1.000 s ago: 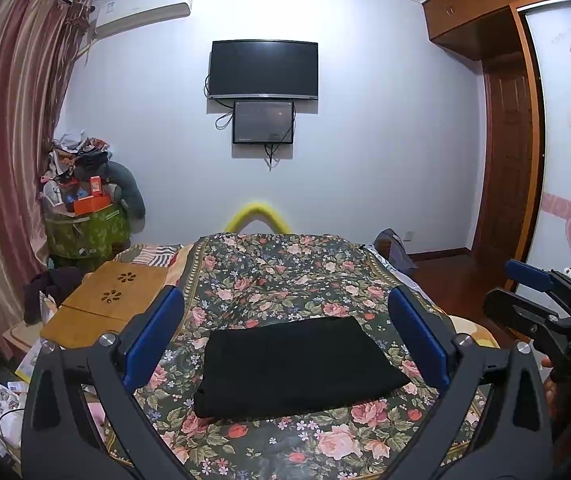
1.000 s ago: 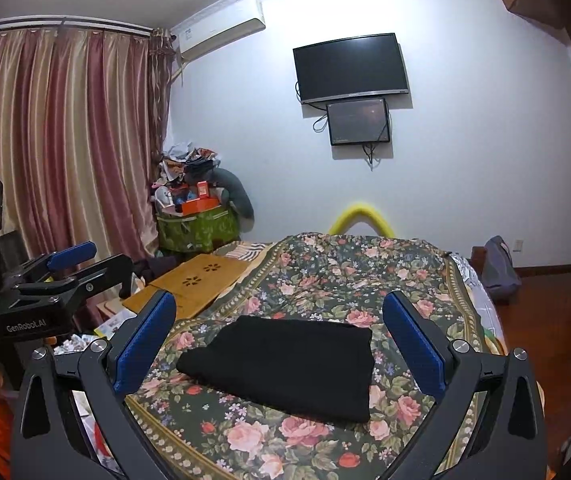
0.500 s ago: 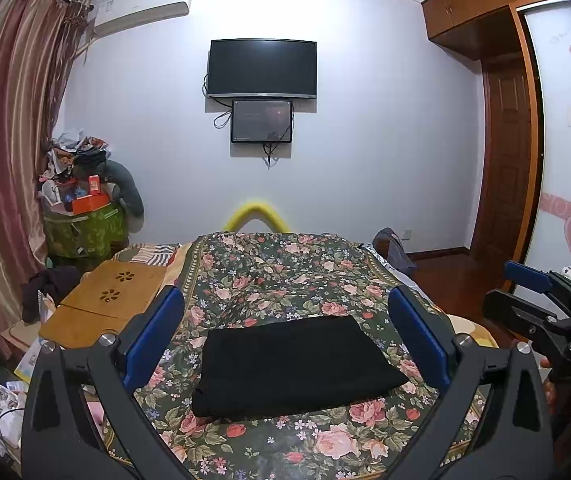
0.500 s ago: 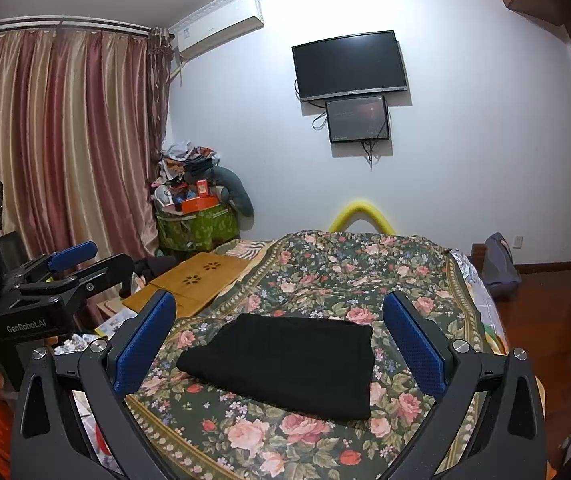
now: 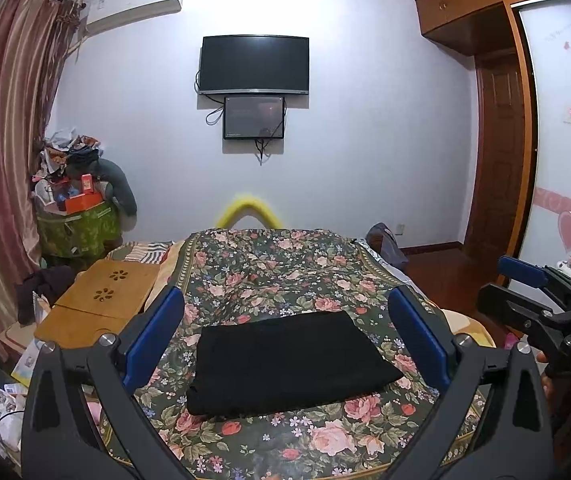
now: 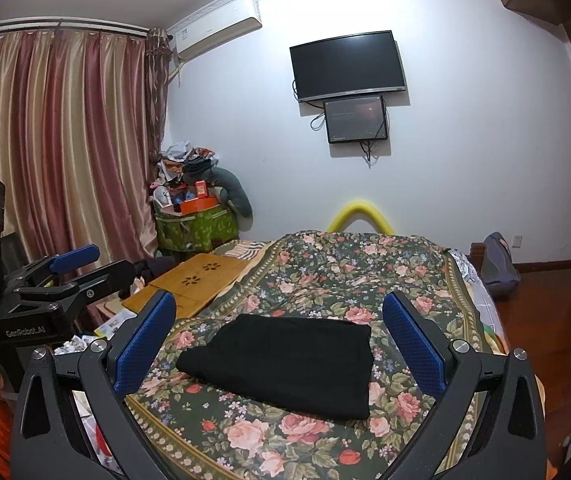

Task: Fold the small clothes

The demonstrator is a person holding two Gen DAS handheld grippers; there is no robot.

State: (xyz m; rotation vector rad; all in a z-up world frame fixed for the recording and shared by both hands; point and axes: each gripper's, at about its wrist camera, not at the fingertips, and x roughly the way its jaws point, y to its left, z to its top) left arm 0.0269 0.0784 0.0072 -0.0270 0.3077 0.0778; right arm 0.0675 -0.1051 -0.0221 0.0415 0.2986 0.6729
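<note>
A black garment (image 5: 291,362), folded into a flat rectangle, lies on the floral bedspread (image 5: 281,276) near the bed's front edge. It also shows in the right wrist view (image 6: 285,360). My left gripper (image 5: 285,328) is open and empty, held above and short of the garment. My right gripper (image 6: 279,330) is open and empty too, held above the garment's near side. Each gripper shows at the side of the other's view: the right one (image 5: 533,292), the left one (image 6: 77,268).
A wooden lap table (image 5: 101,300) lies on the bed's left side. A green basket piled with clutter (image 5: 77,224) stands by the curtain. A yellow foam arch (image 5: 249,210) rises behind the bed. A bag (image 6: 497,260) sits on the wooden floor to the right.
Both grippers stay open and nearly still. The views have drifted very slightly; the garment has not moved.
</note>
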